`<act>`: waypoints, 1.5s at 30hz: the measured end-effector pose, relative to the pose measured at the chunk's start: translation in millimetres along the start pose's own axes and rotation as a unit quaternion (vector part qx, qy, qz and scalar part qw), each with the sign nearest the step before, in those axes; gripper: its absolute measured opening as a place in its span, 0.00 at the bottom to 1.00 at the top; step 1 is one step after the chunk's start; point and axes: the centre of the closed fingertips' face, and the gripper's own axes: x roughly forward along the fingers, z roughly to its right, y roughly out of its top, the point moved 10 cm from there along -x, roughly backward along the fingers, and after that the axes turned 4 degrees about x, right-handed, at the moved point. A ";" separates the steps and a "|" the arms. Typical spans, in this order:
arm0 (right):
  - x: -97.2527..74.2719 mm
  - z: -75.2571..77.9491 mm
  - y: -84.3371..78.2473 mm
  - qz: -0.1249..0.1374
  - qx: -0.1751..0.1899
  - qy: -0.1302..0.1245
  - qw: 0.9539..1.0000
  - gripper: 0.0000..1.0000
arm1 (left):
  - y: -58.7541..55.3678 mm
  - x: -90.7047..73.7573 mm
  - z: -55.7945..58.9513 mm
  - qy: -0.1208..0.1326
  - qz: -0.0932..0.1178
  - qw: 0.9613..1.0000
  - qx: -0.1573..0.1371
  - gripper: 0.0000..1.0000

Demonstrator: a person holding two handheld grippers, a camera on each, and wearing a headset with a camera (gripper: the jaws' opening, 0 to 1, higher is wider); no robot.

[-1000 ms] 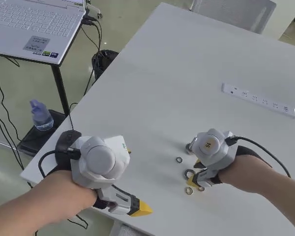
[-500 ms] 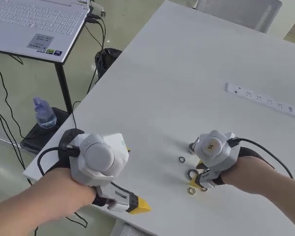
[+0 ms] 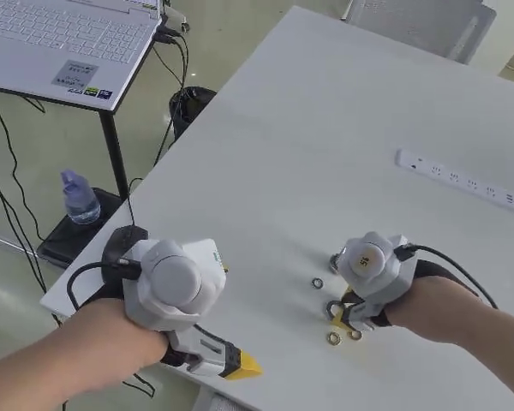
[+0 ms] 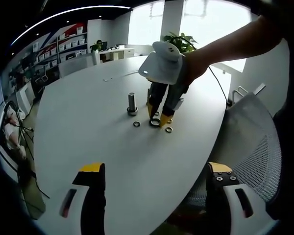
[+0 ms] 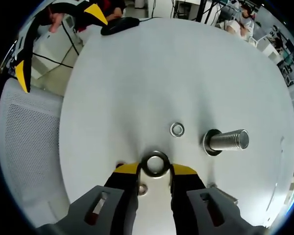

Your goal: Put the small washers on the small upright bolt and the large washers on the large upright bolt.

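Hardly anything has shifted in a second: only the head view's framing has slid a little, and both grippers sit where they were relative to the washers.

Head view: the right gripper [image 3: 338, 315] points down at the white tabletop [image 3: 325, 128] in the lower right of the frame, its yellow tips around a large washer [image 3: 332, 306]. A small washer [image 3: 317, 282] lies just left of it, and two loose washers [image 3: 334, 338] lie just below the tips. The upright bolt [image 3: 335, 259] peeks out at the upper left edge of this gripper. The left gripper [image 3: 240, 366] hangs over the tabletop's lower edge, well apart from the washers. A power strip [image 3: 463, 181] lies at the right, a laptop [image 3: 60, 34] at the upper left, and a bottle [image 3: 80, 197] at the left.

Left gripper view: the left gripper [image 4: 156, 169] has its jaws wide apart with nothing between them. At centre the right gripper [image 4: 159, 115] stands over the large washer [image 4: 155, 122], with the upright bolt [image 4: 132, 104] just left of it and a chair [image 4: 255, 147] at the right.

Right gripper view: the right gripper [image 5: 155, 170] is narrowed, jaws pressed against both sides of the large washer [image 5: 155, 164], which lies flat on the tabletop. The small washer [image 5: 177, 129] lies just above it, and the upright bolt [image 5: 225, 140] is at the right. The left gripper [image 5: 56, 41] shows at the upper left.
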 end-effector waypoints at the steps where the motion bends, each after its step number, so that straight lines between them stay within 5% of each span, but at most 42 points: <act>1: 0.4 -0.6 0.5 -0.003 -0.004 0.000 1.000 0.25 | 0.1 -0.1 -0.1 0.000 0.000 1.000 -0.001 0.84; 9: 0.4 -1.8 4.8 -0.022 -0.015 -0.005 1.000 0.23 | 3.3 -1.0 -2.5 0.004 0.002 1.000 -0.002 0.84; 31: -0.1 0.4 4.0 -0.018 -0.003 -0.004 1.000 0.21 | 4.3 -9.2 -3.4 0.007 0.018 1.000 -0.009 0.85; 45: -19.0 -1.4 4.2 -0.002 0.020 0.011 1.000 0.21 | 5.7 -8.0 -4.2 0.014 0.022 1.000 -0.006 0.89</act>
